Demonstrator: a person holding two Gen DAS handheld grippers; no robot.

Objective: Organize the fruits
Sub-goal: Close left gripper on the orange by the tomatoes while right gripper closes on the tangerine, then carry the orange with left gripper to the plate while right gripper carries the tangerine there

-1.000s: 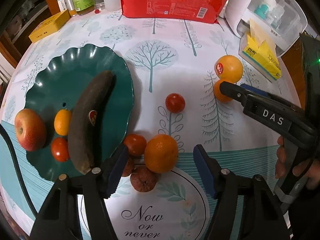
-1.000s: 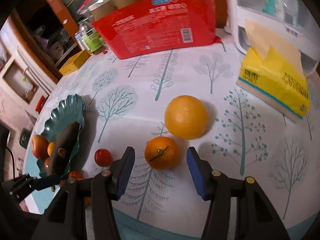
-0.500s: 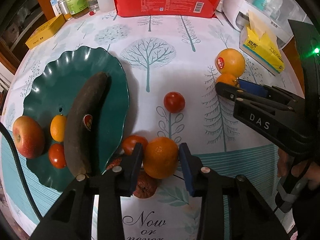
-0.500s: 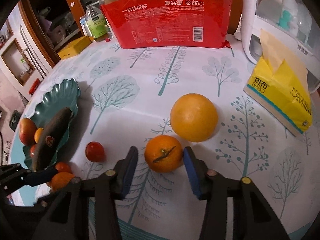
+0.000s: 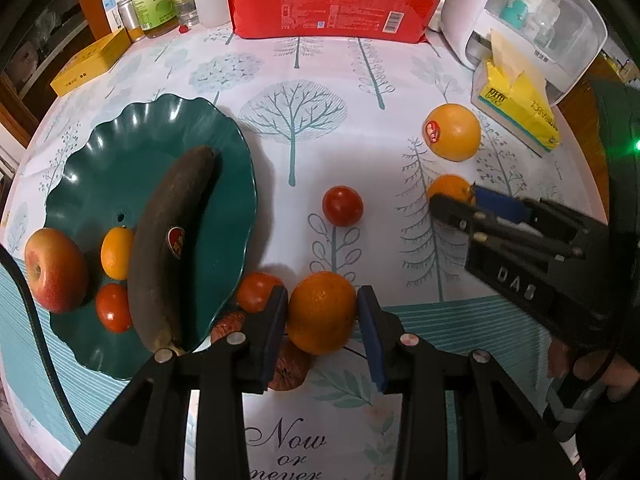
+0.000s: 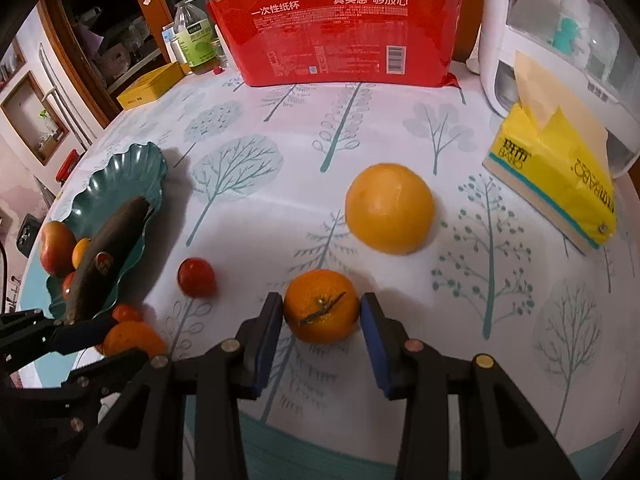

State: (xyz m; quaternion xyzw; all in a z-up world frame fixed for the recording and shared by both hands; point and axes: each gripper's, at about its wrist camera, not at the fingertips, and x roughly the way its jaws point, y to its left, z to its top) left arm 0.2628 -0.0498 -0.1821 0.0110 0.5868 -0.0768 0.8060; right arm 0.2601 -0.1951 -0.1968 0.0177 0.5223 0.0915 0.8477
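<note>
Blue pads on both tongs are pressed against fruit: our left gripper [image 5: 322,320] has closed on the near orange [image 5: 321,312] just right of the green plate [image 5: 120,152], and our right gripper [image 6: 322,320] has closed on the stemmed mandarin [image 6: 321,306] farther right of the plate, near the large orange [image 6: 389,208]. We judge both grips are for carrying fruit to the plate, where a banana [image 5: 168,240], apple [image 5: 54,270] and small fruits lie. A brownish fruit [image 5: 288,368] stays half hidden under our left tongs.
</note>
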